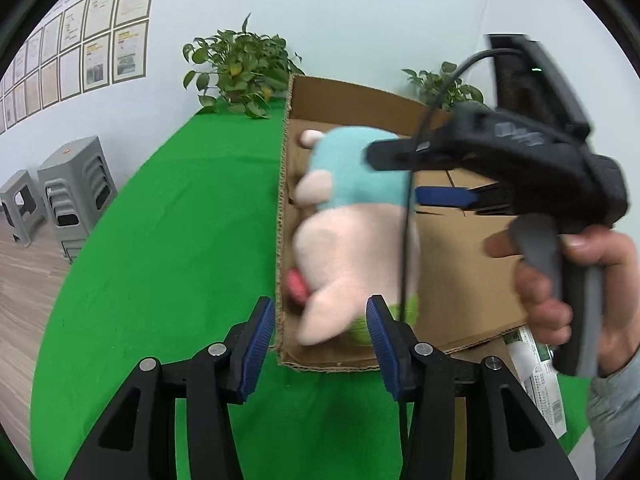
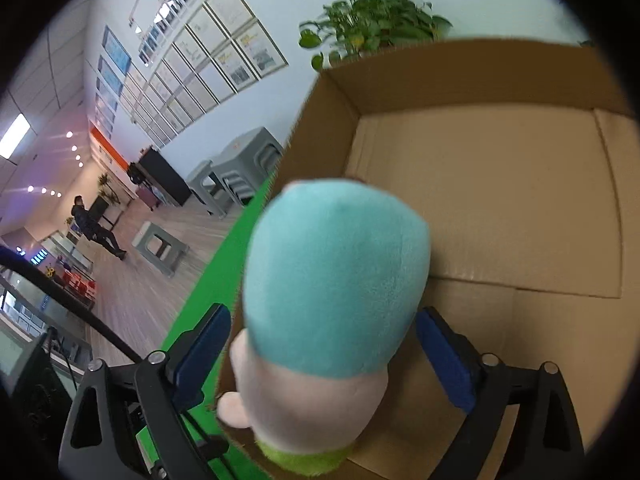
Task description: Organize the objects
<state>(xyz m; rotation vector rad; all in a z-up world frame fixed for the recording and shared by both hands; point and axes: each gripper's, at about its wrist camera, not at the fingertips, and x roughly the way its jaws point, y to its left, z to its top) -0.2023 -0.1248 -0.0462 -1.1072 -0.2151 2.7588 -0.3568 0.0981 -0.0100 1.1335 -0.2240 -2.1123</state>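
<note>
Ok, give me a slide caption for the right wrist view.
Right hand-held gripper open around a plush toy above an open cardboard box.

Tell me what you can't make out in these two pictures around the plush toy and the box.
- Plush toy: face motion-blurred in the left wrist view; right wrist view shows only its back.
- Cardboard box: floor partly hidden behind the toy.
- Printed packet: mostly covered by box and hand, text unreadable.
- Right gripper: contact with toy unclear.

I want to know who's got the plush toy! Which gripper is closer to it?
Right. The right gripper has the plush toy between its fingers, over the cardboard box. The left gripper sits open just outside the box.
</note>
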